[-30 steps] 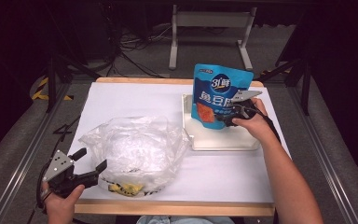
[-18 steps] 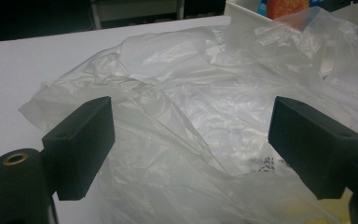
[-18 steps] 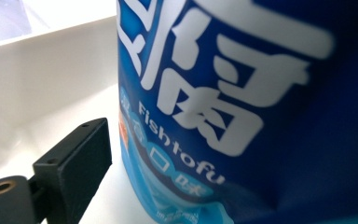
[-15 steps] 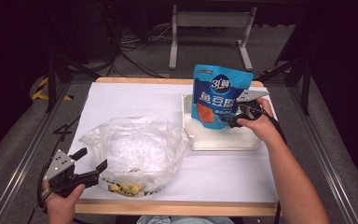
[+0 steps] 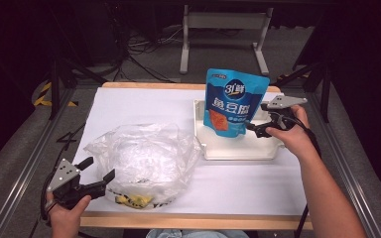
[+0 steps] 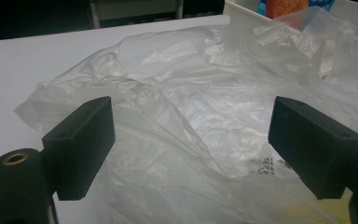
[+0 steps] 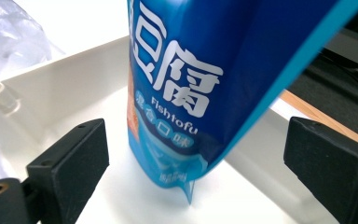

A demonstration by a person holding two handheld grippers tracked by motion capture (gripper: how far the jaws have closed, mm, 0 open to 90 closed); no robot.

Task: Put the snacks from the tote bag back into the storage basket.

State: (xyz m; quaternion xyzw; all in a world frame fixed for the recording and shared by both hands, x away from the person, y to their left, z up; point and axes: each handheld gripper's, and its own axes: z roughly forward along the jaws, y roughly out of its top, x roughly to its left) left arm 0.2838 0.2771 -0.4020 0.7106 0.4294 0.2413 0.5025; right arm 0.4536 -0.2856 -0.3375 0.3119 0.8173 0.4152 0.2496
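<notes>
A blue fish tofu pouch [image 5: 233, 106] stands upright in the white tray [image 5: 238, 154] at the right of the table. My right gripper [image 5: 254, 130] is level with the pouch's lower right side and points left at it. Its jaws have just been opening and now stand wide. In the right gripper view the pouch [image 7: 191, 70] rises between the open gripper [image 7: 198, 154], with neither pad touching it. A crumpled clear plastic bag [image 5: 144, 158] lies at the front left. My left gripper [image 5: 98, 171] is open at its left edge, the bag [image 6: 191, 84] spreading ahead of the gripper [image 6: 191, 135].
The white tabletop [image 5: 144, 106] has a wooden front edge [image 5: 188, 219]. Something yellow [image 5: 134, 201] shows under the bag near that edge. Black frame rails [image 5: 30, 163] run along both sides. A metal stand [image 5: 223, 29] and cables sit on the floor beyond the table.
My right gripper has let go of the pouch's side, opened wide and drawn back to the right and slightly up. The pouch stays standing in the tray. The left gripper has not moved.
</notes>
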